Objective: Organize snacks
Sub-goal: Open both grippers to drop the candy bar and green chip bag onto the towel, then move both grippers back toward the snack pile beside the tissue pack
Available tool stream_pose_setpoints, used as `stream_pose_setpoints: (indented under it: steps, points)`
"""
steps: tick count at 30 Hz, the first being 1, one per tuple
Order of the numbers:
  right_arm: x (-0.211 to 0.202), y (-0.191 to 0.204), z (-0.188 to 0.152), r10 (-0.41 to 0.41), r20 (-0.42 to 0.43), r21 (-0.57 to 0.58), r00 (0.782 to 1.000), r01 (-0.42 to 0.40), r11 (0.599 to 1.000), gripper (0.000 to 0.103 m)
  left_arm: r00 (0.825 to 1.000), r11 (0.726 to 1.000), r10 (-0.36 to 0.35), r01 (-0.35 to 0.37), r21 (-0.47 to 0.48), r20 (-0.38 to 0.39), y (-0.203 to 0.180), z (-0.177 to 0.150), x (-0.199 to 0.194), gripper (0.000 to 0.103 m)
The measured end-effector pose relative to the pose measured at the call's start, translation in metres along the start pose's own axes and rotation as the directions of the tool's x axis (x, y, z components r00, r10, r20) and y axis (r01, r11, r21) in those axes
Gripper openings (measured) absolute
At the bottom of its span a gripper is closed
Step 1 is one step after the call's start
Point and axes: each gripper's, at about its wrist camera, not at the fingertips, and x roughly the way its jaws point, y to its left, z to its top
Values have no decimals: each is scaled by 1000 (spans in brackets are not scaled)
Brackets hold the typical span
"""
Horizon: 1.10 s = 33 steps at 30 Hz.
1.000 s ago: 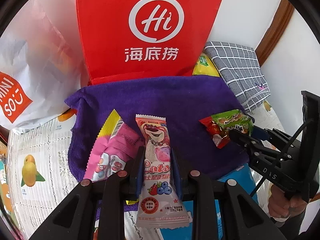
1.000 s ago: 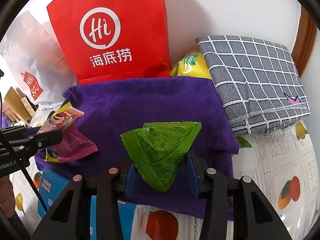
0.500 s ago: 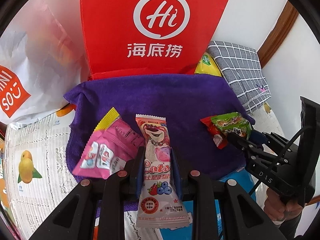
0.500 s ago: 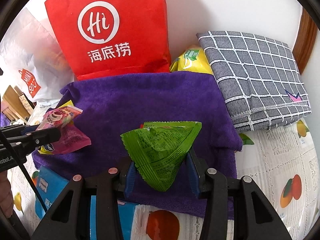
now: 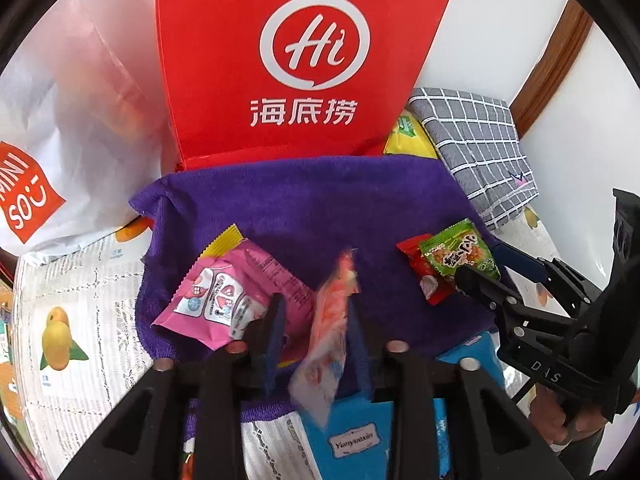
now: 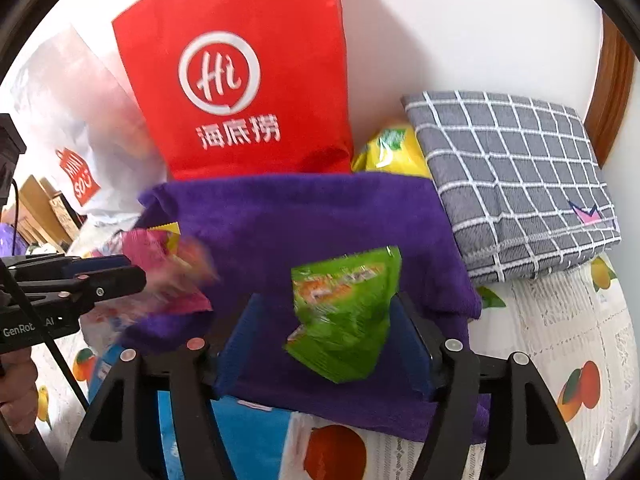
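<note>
Standing tallest at the back, a red Haidilao paper bag [image 5: 304,60] is flanked by a white Miniso bag [image 5: 52,148] and a folded grey checked cloth [image 6: 512,184], with a yellow packet [image 6: 390,152] wedged between bag and cloth. In front of them a purple towel [image 5: 320,204] is spread over the fruit-printed worktop [image 6: 560,320] as the landing place for the snacks. Both sets of jaws are being opened at once: a second earlier each was clamped on its packet, and now the left gripper [image 5: 316,332] is seen letting the blurred pink-and-white Lotso bar [image 5: 332,320] tip free, while the right gripper [image 6: 324,344] is releasing the green triangular packet [image 6: 344,312] above the towel. Both drops are judged nearly complete. A pink packet [image 5: 228,292] already lies beside the bar, crowding its landing. A blue pouch [image 5: 352,432] lies at the towel's near edge.
</note>
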Motion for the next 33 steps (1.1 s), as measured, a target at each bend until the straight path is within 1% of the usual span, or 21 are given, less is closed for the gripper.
stream_pose_setpoints:
  steps: [1, 2, 3, 5, 7, 11, 15, 18, 20, 26, 33]
  points:
    - [-3, 1, 0, 3, 9, -5, 1000, -3, 1000, 67, 1000, 1000, 2, -2, -4, 7, 0, 1, -3, 43]
    - [-5, 3, 1, 5, 16, -7, 1000, -5, 1000, 67, 1000, 1000, 6, -6, -6, 13, 0, 1, -6, 53]
    - [-8, 3, 1, 7, 24, -9, 1000, -7, 1000, 67, 1000, 1000, 16, -16, -10, 24, 0, 2, -10, 58]
    - [-12, 6, 2, 10, 32, -7, 999, -10, 1000, 67, 999, 1000, 24, -24, -15, 39, 0, 1, -17, 58]
    - [-19, 7, 4, 16, 40, 5, 999, -16, 1000, 67, 999, 999, 31, -30, -23, 37, -1, 0, -23, 58]
    - [-40, 10, 3, 21, 75, 30, 997, -23, 999, 67, 998, 999, 42, -41, -20, 53, -3, -7, -39, 58]
    - [-58, 17, -4, 11, 82, 18, 997, -12, 1000, 67, 995, 999, 46, -45, -12, 93, -5, -18, -62, 58]
    - [-70, 23, -13, 6, 73, 0, 997, -6, 1000, 67, 990, 999, 52, -50, -15, 128, -8, -29, -81, 58]
    - [-81, 24, -21, 3, 76, -3, 997, -3, 1000, 67, 989, 999, 49, -48, -13, 138, -10, -35, -91, 58]
    - [-112, 19, -41, 11, 84, 27, 996, -14, 1000, 67, 984, 998, 56, -53, -18, 167, -13, -56, -118, 58]
    - [-134, 4, -73, 1, 74, 70, 997, -6, 998, 67, 986, 995, 74, -63, -76, 151, 2, -88, -134, 58]
